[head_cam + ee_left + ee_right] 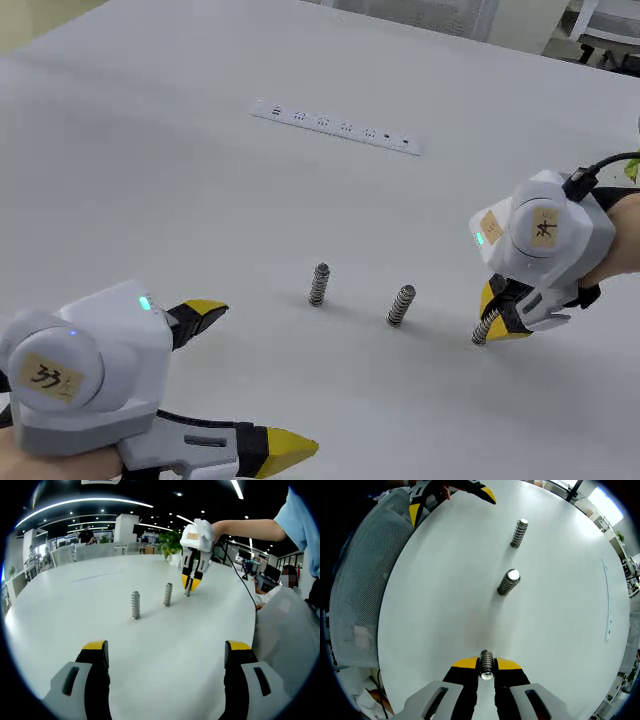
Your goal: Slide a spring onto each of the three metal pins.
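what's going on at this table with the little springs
A person is working at a white table with a handheld gripper in each hand. The right gripper has its jaws closed on the third spring, which stands upright on the table. The middle spring and the end spring stand upright in a row beside it, each with a metal pin top showing. The left gripper hangs off to the side, jaws open, holding nothing.

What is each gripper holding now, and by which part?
The right gripper pinches a standing spring near its top; the left gripper is open, holding nothing.
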The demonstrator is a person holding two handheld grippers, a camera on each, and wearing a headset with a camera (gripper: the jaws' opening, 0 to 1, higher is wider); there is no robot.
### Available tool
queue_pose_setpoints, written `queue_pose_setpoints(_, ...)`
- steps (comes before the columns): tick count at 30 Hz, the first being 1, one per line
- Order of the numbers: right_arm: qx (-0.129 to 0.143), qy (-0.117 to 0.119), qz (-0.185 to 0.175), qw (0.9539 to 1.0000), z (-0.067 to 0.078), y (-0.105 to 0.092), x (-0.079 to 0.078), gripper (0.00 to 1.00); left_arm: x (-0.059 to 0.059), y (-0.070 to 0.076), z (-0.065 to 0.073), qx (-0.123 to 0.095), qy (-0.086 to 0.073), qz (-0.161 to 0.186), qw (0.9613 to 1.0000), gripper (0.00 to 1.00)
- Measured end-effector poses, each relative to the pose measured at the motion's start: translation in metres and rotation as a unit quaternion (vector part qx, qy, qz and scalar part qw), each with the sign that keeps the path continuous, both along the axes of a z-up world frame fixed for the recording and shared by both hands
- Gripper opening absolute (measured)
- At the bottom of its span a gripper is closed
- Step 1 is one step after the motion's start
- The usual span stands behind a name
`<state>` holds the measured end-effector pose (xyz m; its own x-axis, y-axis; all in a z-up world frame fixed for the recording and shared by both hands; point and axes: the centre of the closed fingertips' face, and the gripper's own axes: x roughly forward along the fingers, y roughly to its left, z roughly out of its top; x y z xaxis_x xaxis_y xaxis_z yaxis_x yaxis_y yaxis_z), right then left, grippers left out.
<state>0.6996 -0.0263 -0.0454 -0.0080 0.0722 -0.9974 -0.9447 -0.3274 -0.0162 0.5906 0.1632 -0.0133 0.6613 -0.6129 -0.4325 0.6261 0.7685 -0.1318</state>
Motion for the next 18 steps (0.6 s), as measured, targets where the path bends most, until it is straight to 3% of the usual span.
queue_pose_setpoints(9,0.006,0.001,-0.004,1.0,-0.0011,0.001,-0.0017,0.09,-0.0004,-0.0007,0.0021,0.0,-0.002,0.0,1.0,0.95)
queue_pose_setpoints(15,0.017,0.0,-0.013,0.9998,-0.0012,0.0003,-0.0047,0.2,-0.0004,-0.0014,0.0044,0.001,-0.003,-0.002,1.0,0.95)
queue_pose_setpoints(18,0.031,-0.003,-0.029,0.9991,0.0005,-0.0003,-0.0066,0.33,-0.0007,-0.0014,0.0068,0.001,-0.004,-0.002,1.0,0.95)
